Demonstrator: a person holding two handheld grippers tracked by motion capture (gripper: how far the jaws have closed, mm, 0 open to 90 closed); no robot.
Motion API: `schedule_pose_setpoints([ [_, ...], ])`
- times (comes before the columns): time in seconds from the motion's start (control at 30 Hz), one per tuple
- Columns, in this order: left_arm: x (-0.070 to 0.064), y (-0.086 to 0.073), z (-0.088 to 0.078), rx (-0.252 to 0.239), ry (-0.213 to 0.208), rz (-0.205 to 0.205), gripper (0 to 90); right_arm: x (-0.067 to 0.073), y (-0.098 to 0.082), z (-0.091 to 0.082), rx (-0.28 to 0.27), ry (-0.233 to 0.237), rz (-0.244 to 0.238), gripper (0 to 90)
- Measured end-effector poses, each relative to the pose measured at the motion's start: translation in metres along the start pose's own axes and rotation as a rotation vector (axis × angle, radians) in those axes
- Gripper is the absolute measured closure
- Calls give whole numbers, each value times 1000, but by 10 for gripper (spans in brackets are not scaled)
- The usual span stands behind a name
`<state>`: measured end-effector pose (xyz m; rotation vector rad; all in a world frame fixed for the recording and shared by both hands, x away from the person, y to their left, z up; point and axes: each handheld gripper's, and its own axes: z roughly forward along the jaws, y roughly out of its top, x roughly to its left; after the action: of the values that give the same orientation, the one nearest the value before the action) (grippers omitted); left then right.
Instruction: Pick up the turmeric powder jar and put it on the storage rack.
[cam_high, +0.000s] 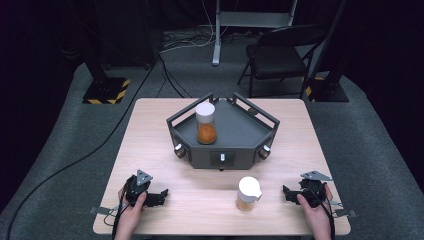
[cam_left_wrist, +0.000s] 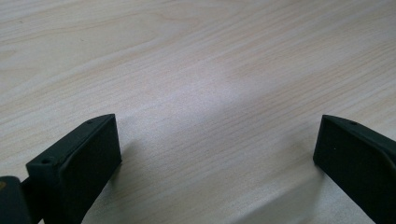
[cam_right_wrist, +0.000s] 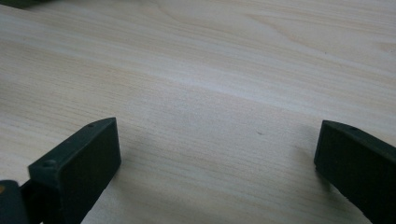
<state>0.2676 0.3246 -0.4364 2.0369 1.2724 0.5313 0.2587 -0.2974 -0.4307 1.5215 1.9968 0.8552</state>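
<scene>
A clear jar with a white lid and orange contents stands upright on the left part of a dark grey angular stand at the table's middle. A second white-lidded jar of orange stuff stands on the wooden table in front of the stand, towards the right. My left gripper rests near the front left edge, open, and only bare wood lies between its jaws. My right gripper rests near the front right, to the right of the loose jar, open over bare wood.
The stand has a raised rail frame and three knobs on its front faces. Beyond the table are a black folding chair, a white pole base, cables on the grey floor and yellow-black striped feet.
</scene>
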Motion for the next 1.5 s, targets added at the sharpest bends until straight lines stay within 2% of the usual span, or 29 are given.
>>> schedule_pose_setpoints([
  [0.53,0,0,0,0,-2,0,1,-1,-1,-1,-1,9,-2,0],
  [0.77,0,0,0,0,-3,1,1,-10,-9,-6,-30,55,57,0],
  [0.9,0,0,0,0,-3,1,1,-12,-8,-8,-18,71,59,0],
  [0.93,0,0,0,0,-3,1,1,-15,-7,-10,-11,91,64,1],
  [1.13,1,0,0,0,-5,2,2,-18,-6,-16,8,126,71,25],
  [1.4,1,0,0,0,-8,5,2,-18,-14,-33,-15,137,69,26],
  [1.5,2,0,0,0,-9,5,2,-17,-16,-40,-25,144,52,27],
])
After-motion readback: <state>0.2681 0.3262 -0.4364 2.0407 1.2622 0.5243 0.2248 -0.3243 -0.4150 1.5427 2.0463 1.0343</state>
